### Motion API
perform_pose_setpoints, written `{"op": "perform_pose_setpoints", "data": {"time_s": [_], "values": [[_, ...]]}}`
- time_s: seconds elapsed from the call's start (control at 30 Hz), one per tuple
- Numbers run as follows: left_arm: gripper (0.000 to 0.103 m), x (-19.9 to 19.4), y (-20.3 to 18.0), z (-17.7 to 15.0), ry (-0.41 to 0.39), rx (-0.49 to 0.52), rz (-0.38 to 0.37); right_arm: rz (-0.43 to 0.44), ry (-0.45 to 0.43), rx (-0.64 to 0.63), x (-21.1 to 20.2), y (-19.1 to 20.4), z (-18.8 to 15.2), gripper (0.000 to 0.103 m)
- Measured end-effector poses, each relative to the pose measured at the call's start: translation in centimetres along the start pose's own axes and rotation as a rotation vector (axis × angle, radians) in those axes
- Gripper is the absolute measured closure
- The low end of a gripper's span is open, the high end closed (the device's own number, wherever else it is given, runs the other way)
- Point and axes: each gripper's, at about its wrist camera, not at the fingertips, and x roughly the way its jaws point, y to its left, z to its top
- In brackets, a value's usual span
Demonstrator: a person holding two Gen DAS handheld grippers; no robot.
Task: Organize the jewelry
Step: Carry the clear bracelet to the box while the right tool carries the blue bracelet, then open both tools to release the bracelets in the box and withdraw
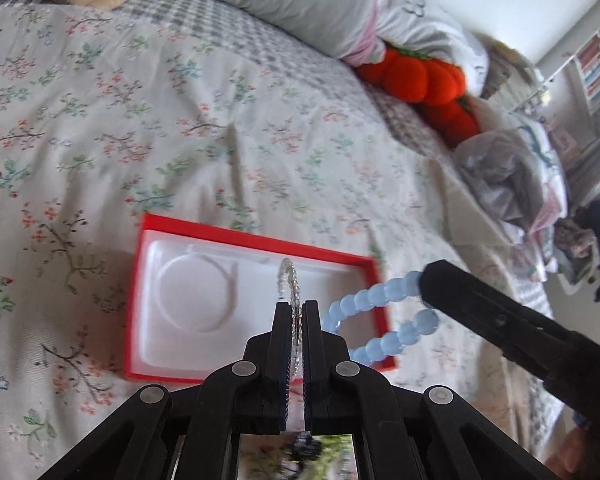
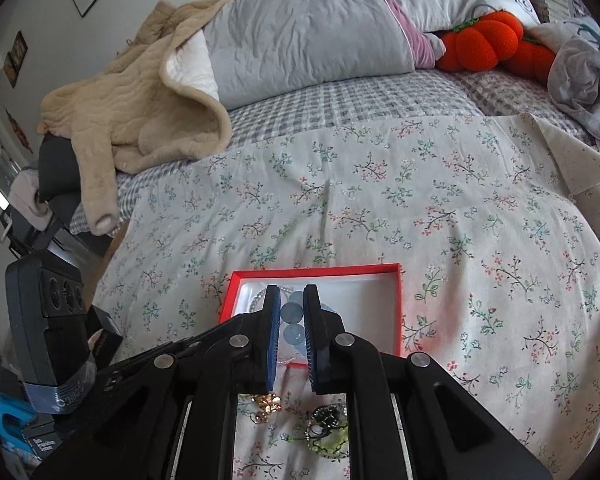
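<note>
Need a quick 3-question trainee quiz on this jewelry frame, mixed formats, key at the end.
1. True or false: the left gripper is shut on a clear beaded bracelet.
2. Multiple choice: what does the right gripper hold? A) a gold earring B) a blue bead bracelet C) a green ring
3. Fill in: both bracelets hang over the open ____ box, whose white insert has a round recess.

Key: 1 true; 2 B; 3 red. Other jewelry still lies on the floral sheet near the right gripper's base.
</note>
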Motion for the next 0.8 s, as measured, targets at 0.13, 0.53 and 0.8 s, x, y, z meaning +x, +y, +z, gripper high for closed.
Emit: {"op": "perform_pose_setpoints", "data": {"time_s": [0.13, 0.53, 0.8], "values": [[0.103, 0.9, 0.8, -0.1, 0.022, 0.029, 0.111, -0.019, 0.037, -0.001, 1.9, -0.4, -0.2, 0.091], [0.103, 2.5, 1.7, -0.4, 0.044, 0.049, 0.215, -0.113, 0.105, 0.032, 4.1, -4.3, -1.1, 0.091], [0.090, 1.4, 0.6, -0.4, 0.019, 0.079, 0.296, -0.128, 0.124, 0.042, 4.0, -4.9, -1.3, 0.078]]}}
